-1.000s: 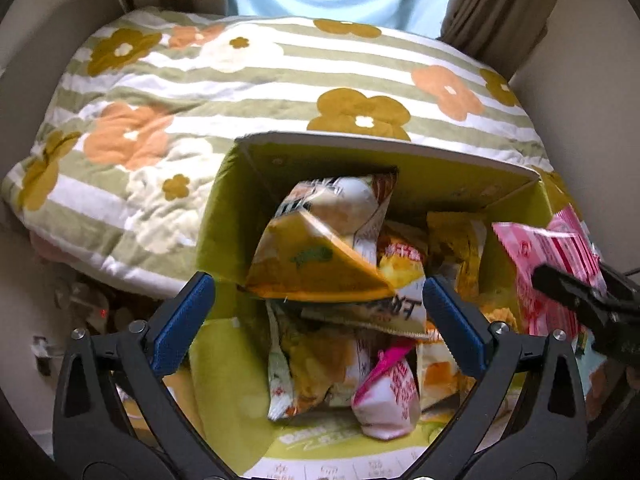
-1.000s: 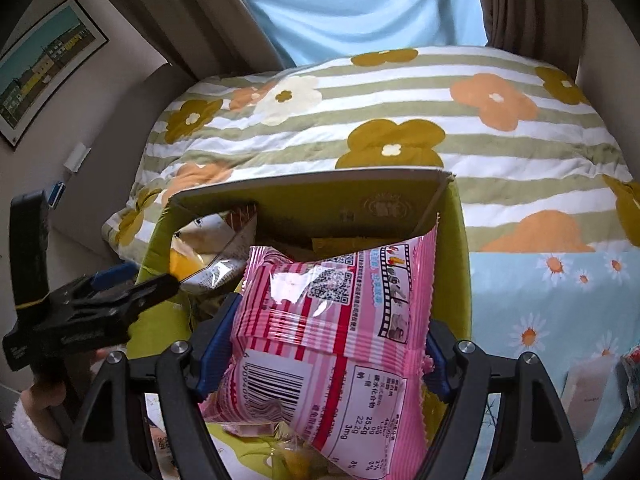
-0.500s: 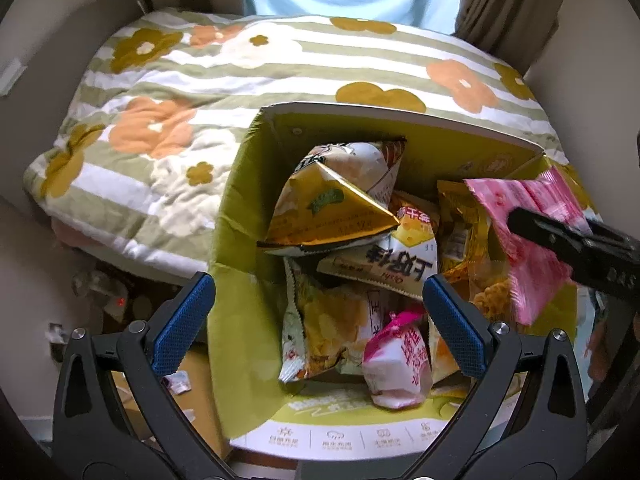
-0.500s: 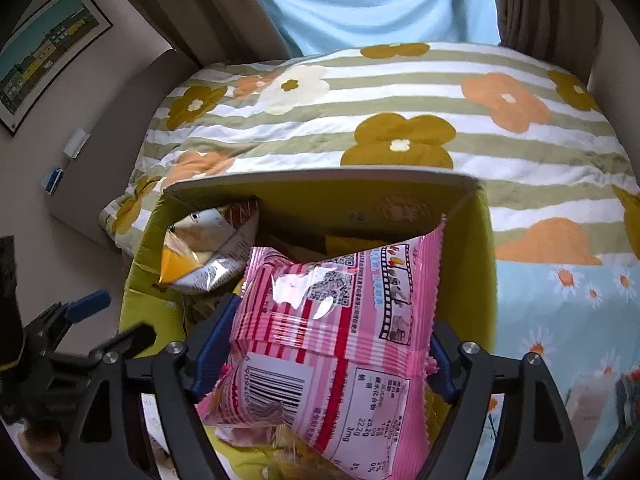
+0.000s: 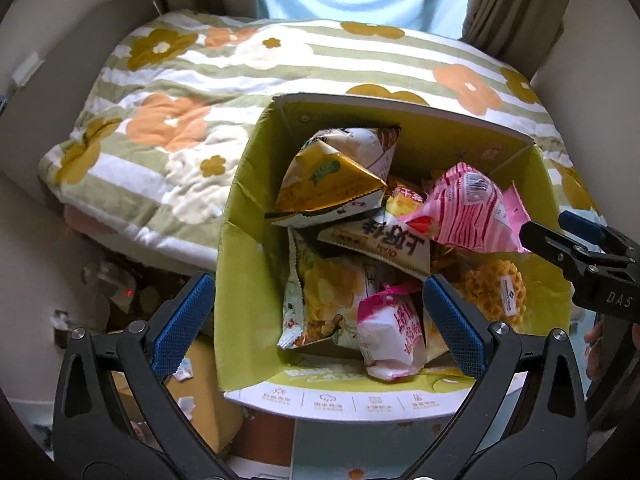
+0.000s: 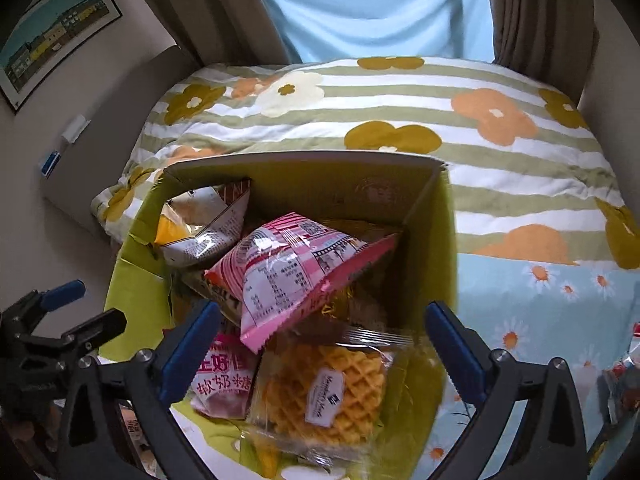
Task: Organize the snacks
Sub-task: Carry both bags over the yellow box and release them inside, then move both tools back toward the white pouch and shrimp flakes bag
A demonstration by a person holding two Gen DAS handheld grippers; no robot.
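Flowered bedding (image 6: 400, 92) lies behind the green box (image 5: 240, 240). Inside it, the pink striped packet (image 6: 292, 268) rests atop other snacks, dropped there for tidying; both tools, right (image 6: 322, 350) and left (image 5: 316, 322), gape empty.

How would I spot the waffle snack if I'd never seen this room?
Find the green cardboard box of snacks at the foot of the flowery quilt. In its near corner, below the pink striped bag, lies the waffle: the only clear wrapper, showing a golden grid-patterned cake with a small white label.
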